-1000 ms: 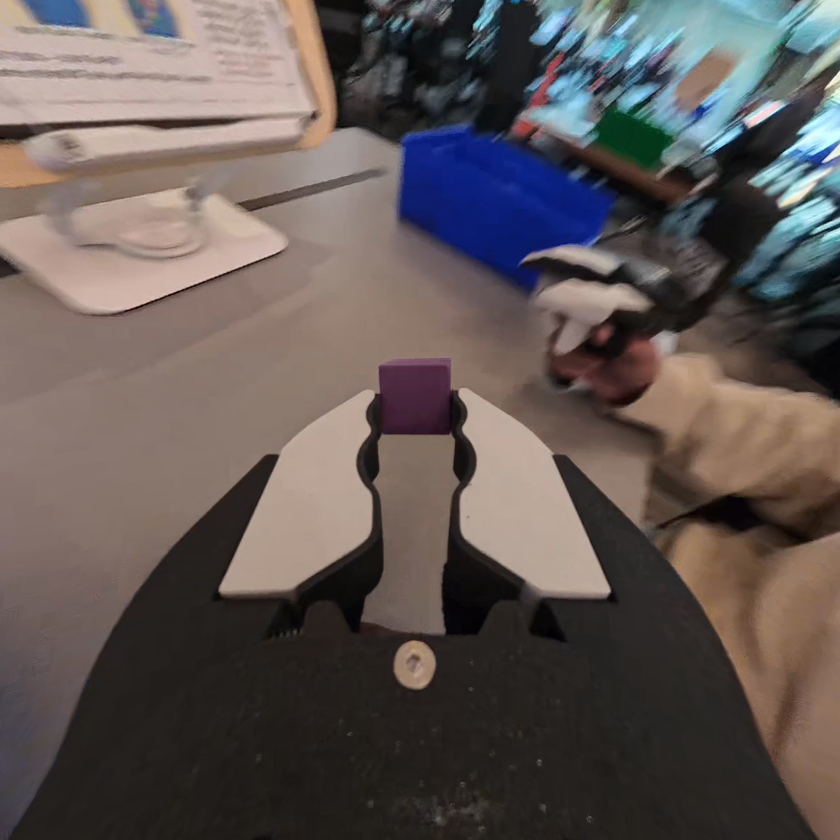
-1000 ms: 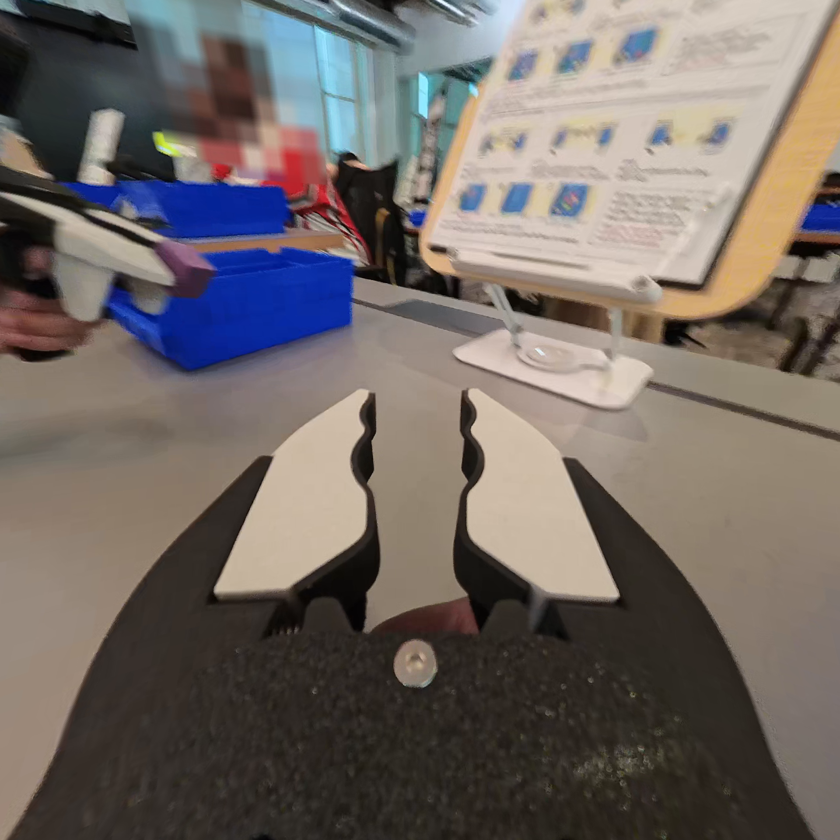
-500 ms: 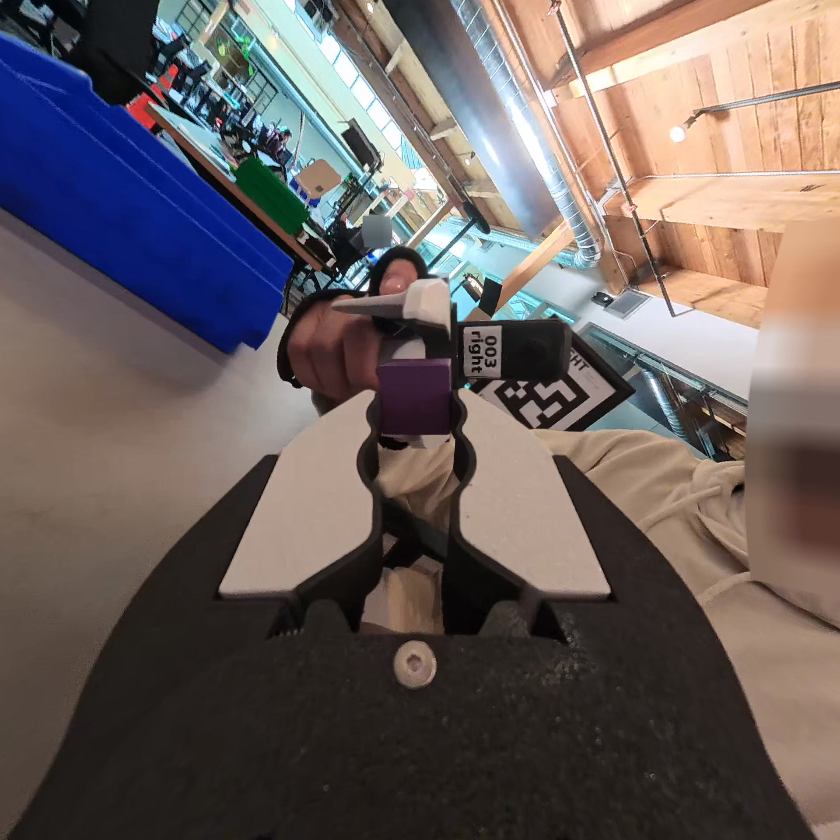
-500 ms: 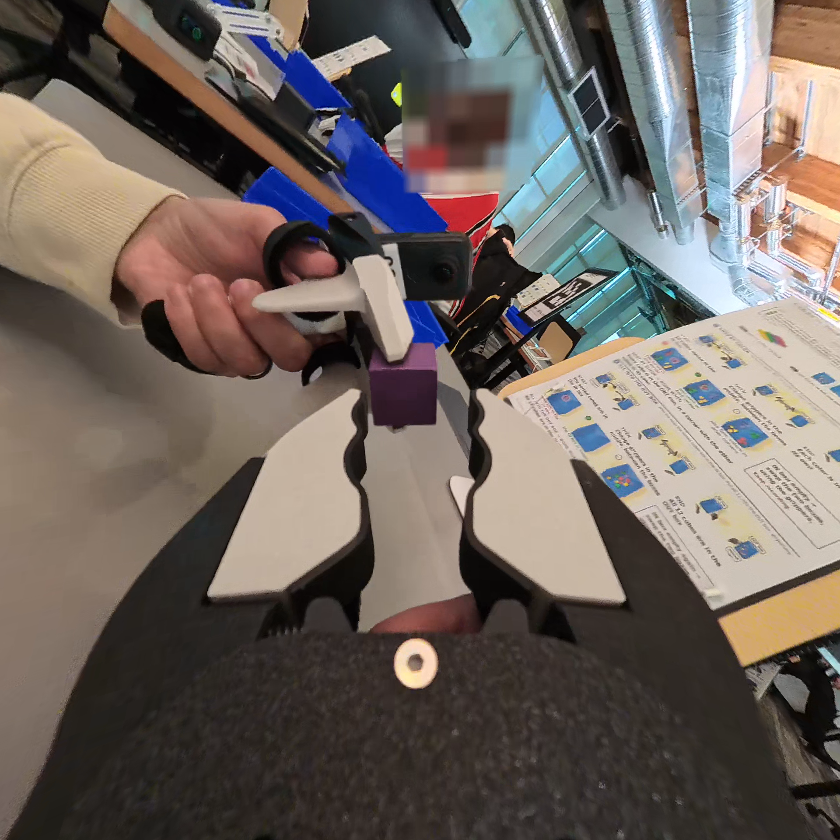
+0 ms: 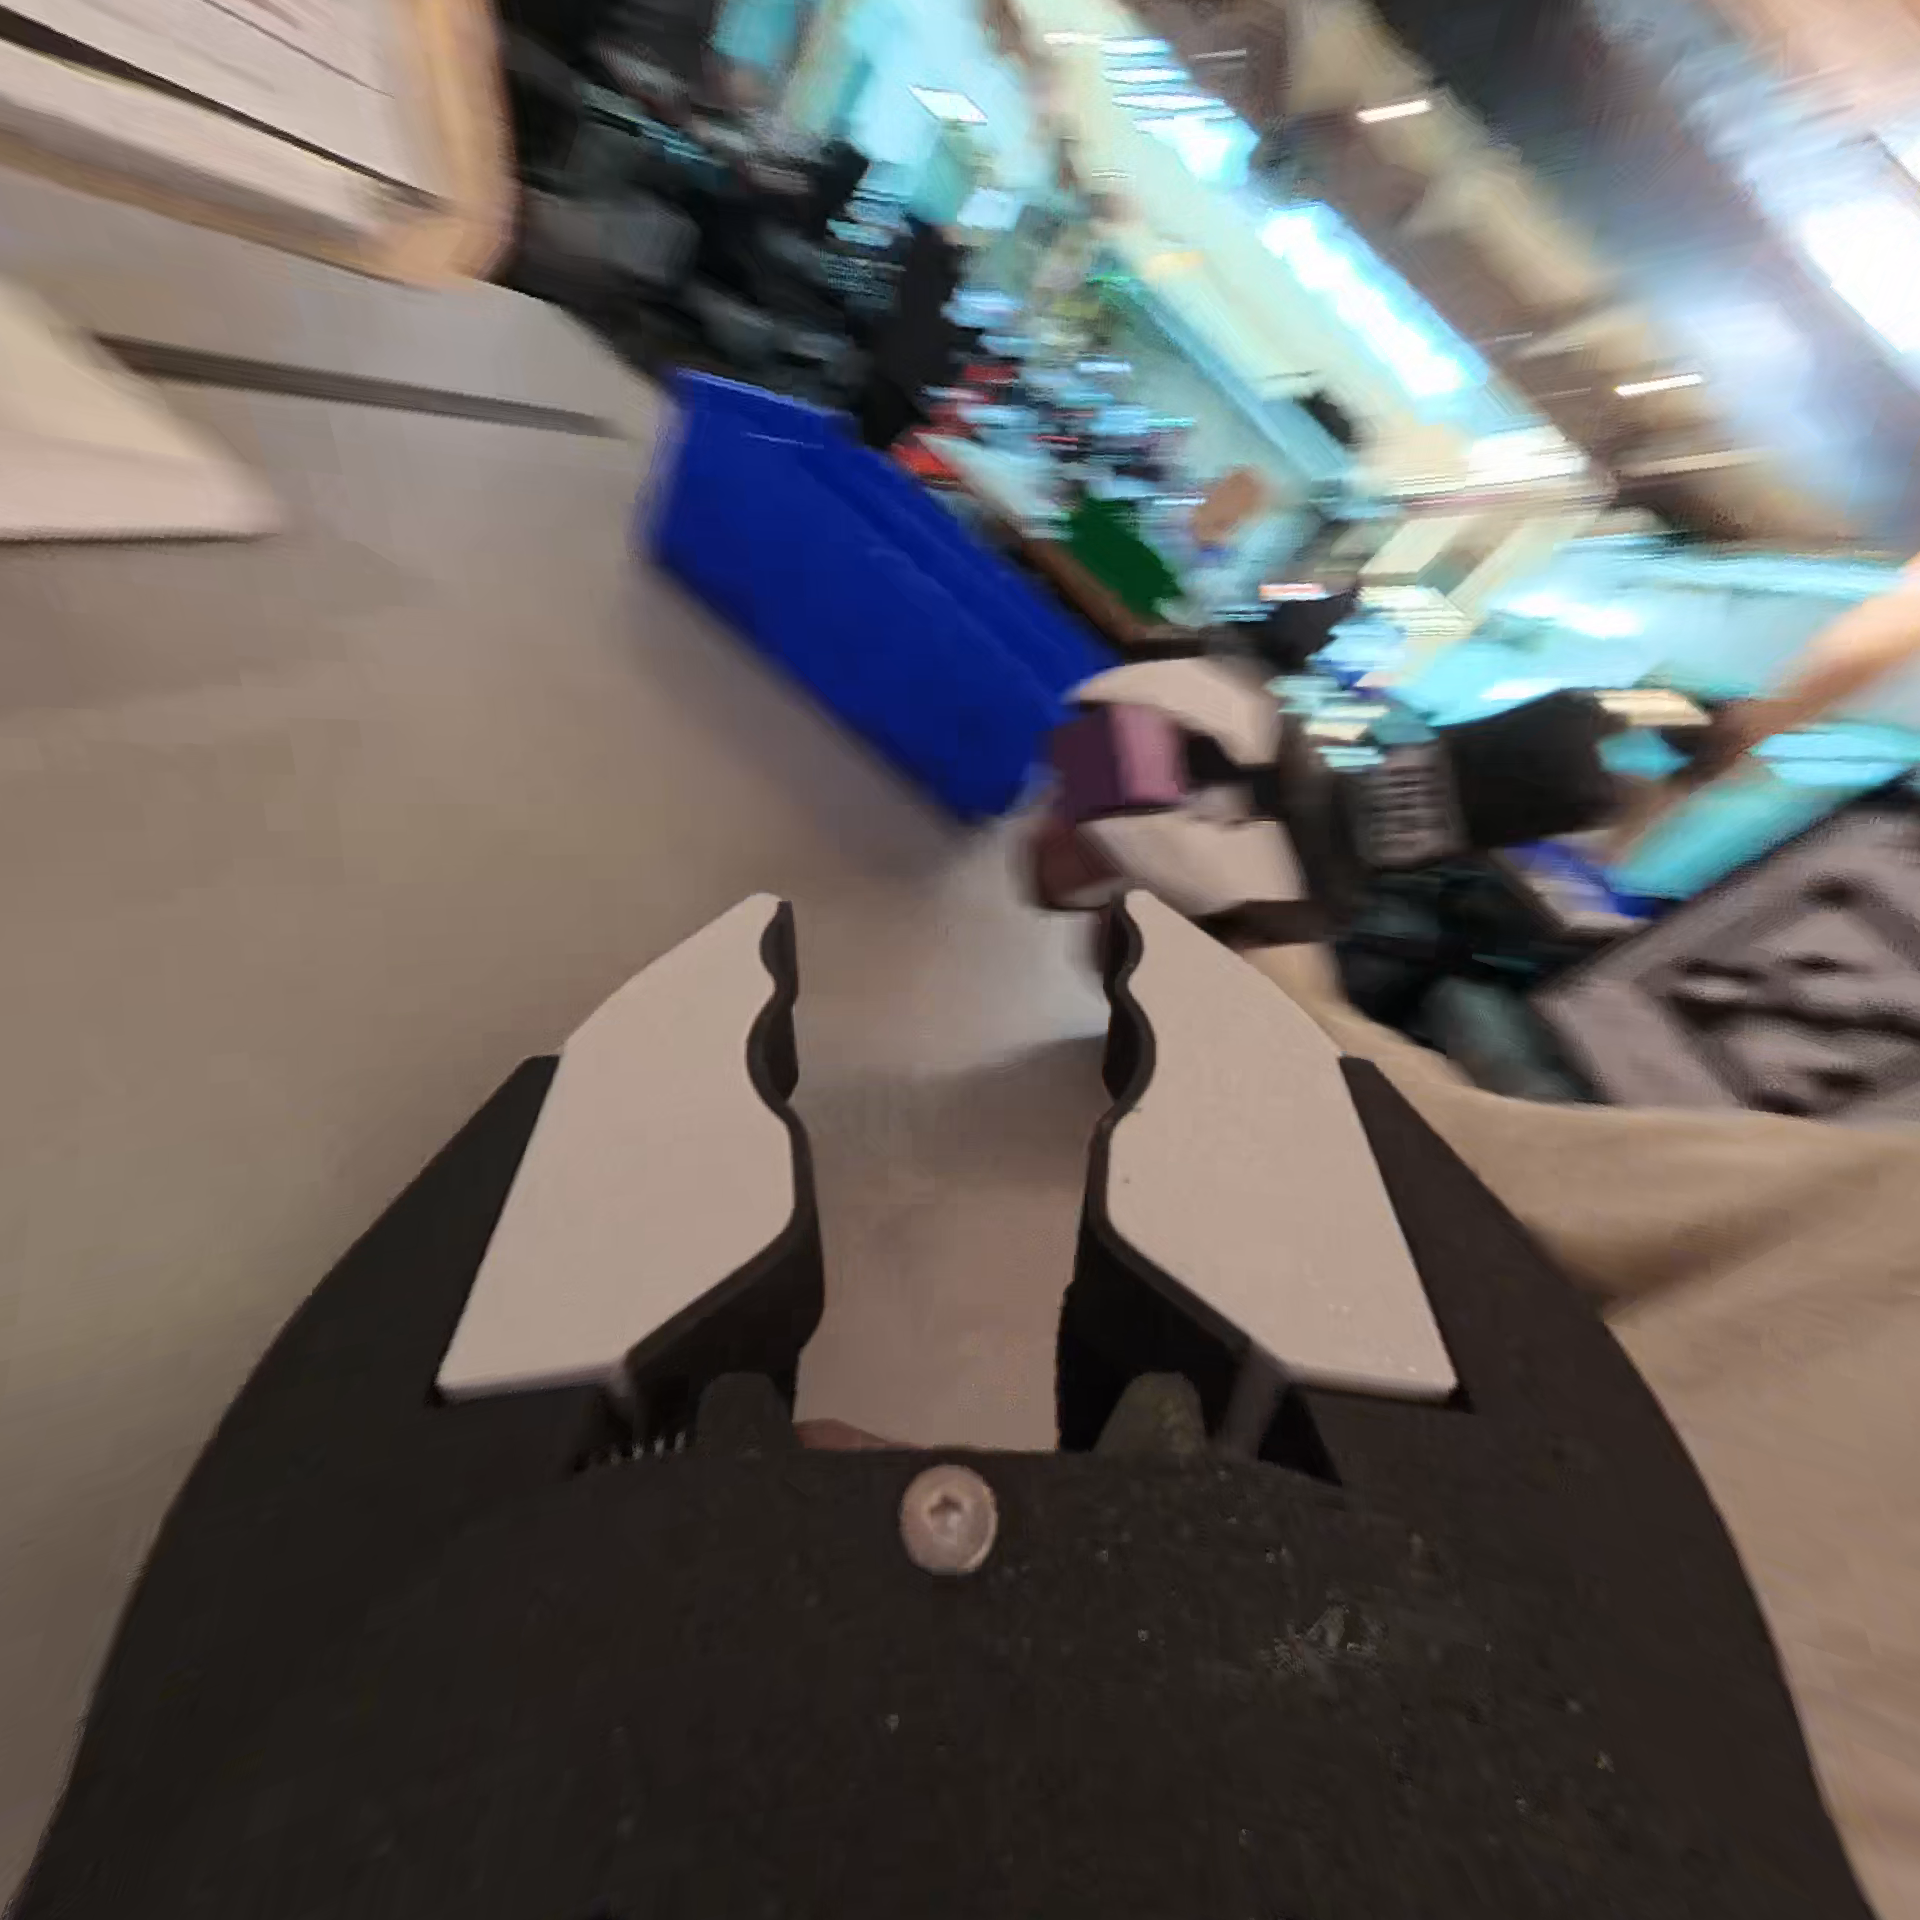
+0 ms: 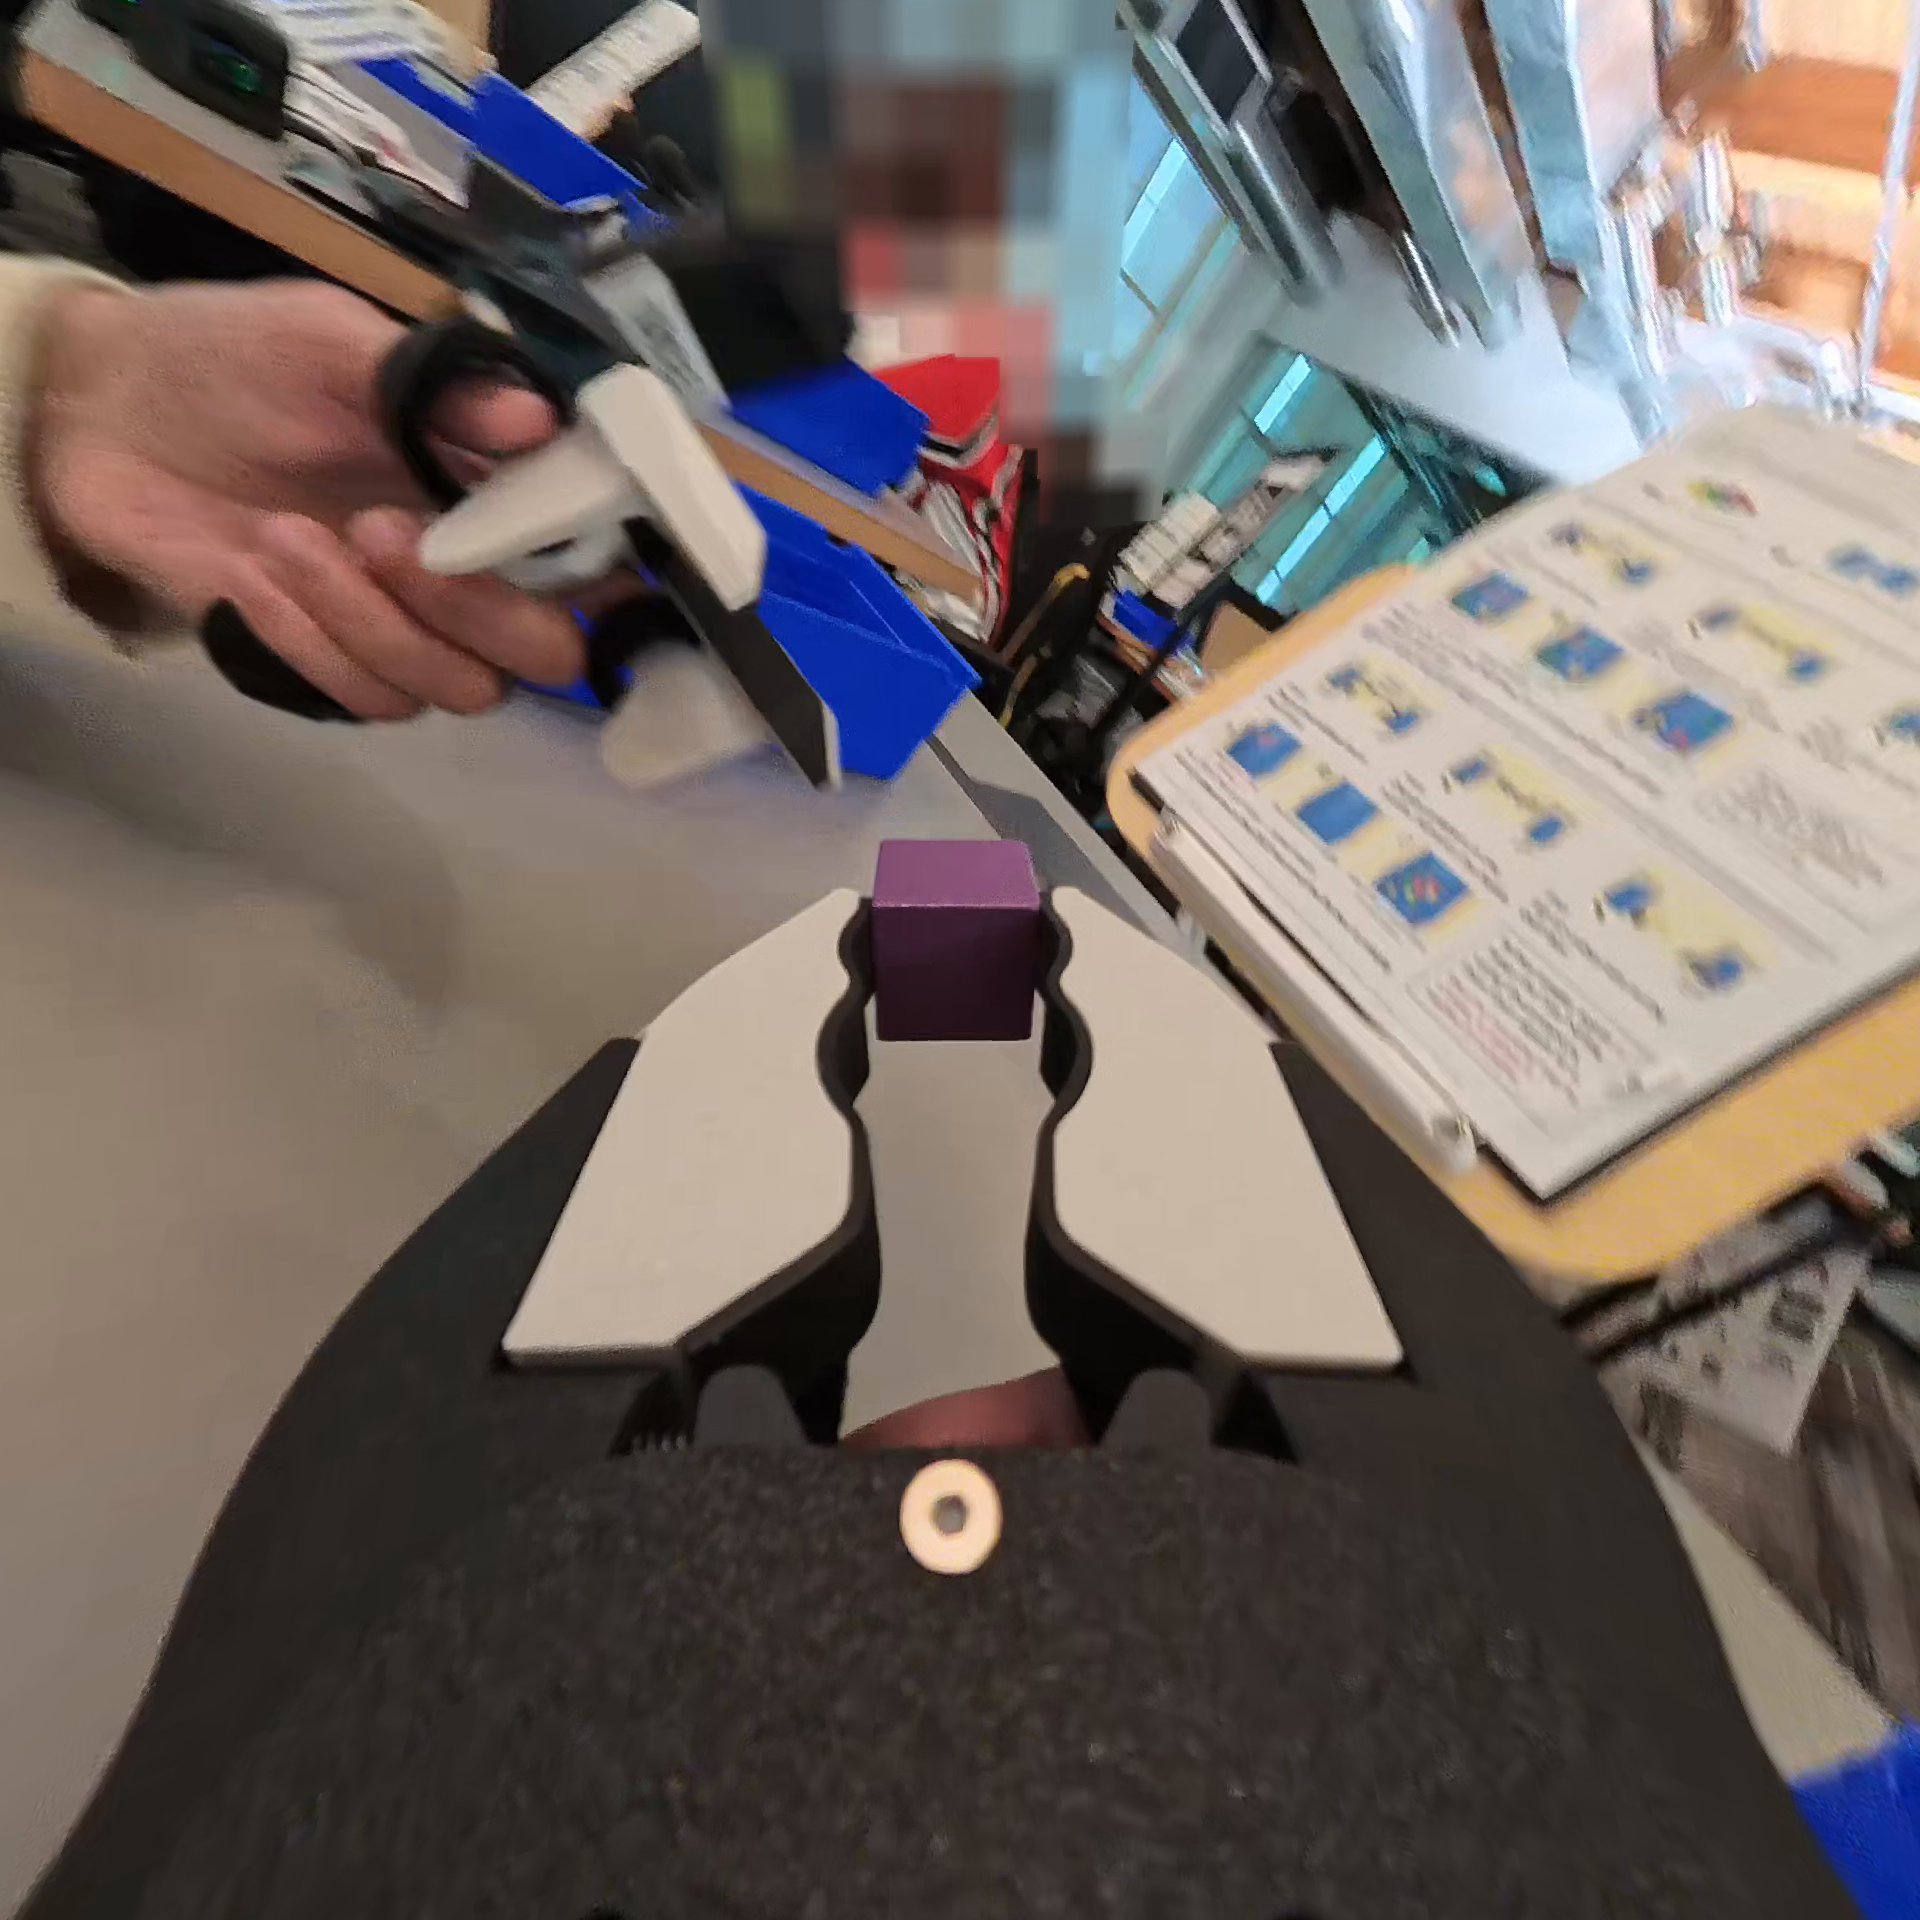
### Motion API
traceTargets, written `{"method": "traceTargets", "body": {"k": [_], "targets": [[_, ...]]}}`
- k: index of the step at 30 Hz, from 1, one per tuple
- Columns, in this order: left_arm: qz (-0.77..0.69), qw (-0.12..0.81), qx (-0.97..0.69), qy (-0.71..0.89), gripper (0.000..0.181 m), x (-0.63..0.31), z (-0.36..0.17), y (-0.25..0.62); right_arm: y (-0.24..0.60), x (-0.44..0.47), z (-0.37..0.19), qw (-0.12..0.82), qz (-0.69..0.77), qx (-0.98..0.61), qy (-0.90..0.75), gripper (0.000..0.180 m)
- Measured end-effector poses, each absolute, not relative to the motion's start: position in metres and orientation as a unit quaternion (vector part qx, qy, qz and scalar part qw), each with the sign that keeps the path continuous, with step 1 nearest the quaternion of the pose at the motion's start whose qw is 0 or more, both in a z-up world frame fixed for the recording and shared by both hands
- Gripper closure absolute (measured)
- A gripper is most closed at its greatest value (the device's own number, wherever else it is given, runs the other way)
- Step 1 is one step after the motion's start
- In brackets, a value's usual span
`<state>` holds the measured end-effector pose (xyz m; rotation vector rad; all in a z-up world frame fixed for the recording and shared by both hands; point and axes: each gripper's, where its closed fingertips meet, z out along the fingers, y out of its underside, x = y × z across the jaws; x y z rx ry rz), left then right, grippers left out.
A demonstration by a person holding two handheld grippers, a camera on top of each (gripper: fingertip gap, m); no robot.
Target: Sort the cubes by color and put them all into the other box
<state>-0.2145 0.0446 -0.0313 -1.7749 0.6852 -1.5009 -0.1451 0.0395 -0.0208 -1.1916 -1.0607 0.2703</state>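
My right gripper (image 6: 954,920) is shut on a purple cube (image 6: 954,956), both pads pressed on its sides, above the grey table (image 6: 260,1039). The cube also shows in the left wrist view (image 5: 1122,756), blurred, between the right gripper's white fingers. My left gripper (image 5: 945,914) is open with nothing between its fingers; it also shows in the right wrist view (image 6: 717,665), held by a hand at upper left. A blue box (image 5: 852,613) stands on the table beyond the left gripper, and shows behind the left gripper in the right wrist view (image 6: 873,686).
An instruction sheet on a wooden stand (image 6: 1558,779) rises at the right of the right wrist view and at upper left in the left wrist view (image 5: 239,135). A beige sleeve (image 5: 1662,1351) fills the lower right of the left wrist view. More blue bins (image 6: 520,135) sit behind. There is about 9 centimeters between the tips of the two grippers.
The purple cube passed from my left gripper to my right. The right pads closed on it, the left jaws opened and drew back.
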Motion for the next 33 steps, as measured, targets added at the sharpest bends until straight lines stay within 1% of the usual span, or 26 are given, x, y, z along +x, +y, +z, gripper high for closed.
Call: {"method": "traceTargets", "body": {"k": [3,4,6,10,16,18,20,21,23,24,25,27,29,31,33], "targets": [[-0.314,0.491,-0.783,0.217,0.126,-0.271,-0.067,0.081,0.053,-0.114,-0.040,0.682,0.113,-0.605,-0.395,0.151],[-0.237,0.519,-0.796,0.203,0.127,-0.289,-0.075,0.086,0.058,-0.103,-0.049,0.676,0.106,-0.632,-0.364,0.151],[-0.139,0.549,-0.804,0.182,0.130,-0.313,-0.084,0.086,0.065,-0.086,-0.067,0.660,0.095,-0.676,-0.315,0.151],[-0.119,0.556,-0.803,0.177,0.131,-0.313,-0.091,0.077,0.067,-0.070,-0.091,0.633,0.103,-0.725,-0.252,0.151],[-0.099,0.567,-0.788,0.216,0.134,-0.301,-0.086,0.070,0.066,-0.067,-0.085,0.632,0.092,-0.731,-0.240,0.151],[-0.104,0.570,-0.784,0.224,0.135,-0.297,-0.083,0.067,0.065,-0.052,-0.060,0.638,0.064,-0.729,-0.241,0.151],[-0.109,0.566,-0.784,0.229,0.134,-0.294,-0.082,0.064,0.067,-0.011,-0.016,0.642,0.023,-0.734,-0.221,0.150],[-0.111,0.565,-0.784,0.232,0.134,-0.293,-0.082,0.063,0.069,0.015,0.001,0.628,0.011,-0.748,-0.213,0.150],[-0.116,0.563,-0.783,0.237,0.134,-0.290,-0.083,0.061,0.082,0.083,0.016,0.561,-0.049,-0.802,-0.202,0.151],[-0.119,0.561,-0.783,0.240,0.134,-0.289,-0.083,0.060,0.091,0.120,0.013,0.513,-0.090,-0.830,-0.199,0.151],[-0.122,0.558,-0.784,0.243,0.134,-0.287,-0.084,0.060,0.100,0.155,0.000,0.445,-0.117,-0.866,-0.196,0.150],[-0.128,0.555,-0.784,0.248,0.134,-0.284,-0.084,0.059,0.110,0.207,-0.038,0.299,-0.121,-0.926,-0.197,0.150],[-0.131,0.552,-0.783,0.255,0.134,-0.281,-0.084,0.059,0.119,0.240,-0.074,0.193,-0.119,-0.952,-0.207,0.150],[-0.131,0.553,-0.781,0.260,0.134,-0.279,-0.083,0.059,0.120,0.264,-0.104,0.107,-0.119,-0.966,-0.204,0.150],[-0.129,0.553,-0.779,0.265,0.134,-0.278,-0.083,0.059,0.118,0.272,-0.128,0.051,-0.096,-0.976,-0.187,0.150]]}}
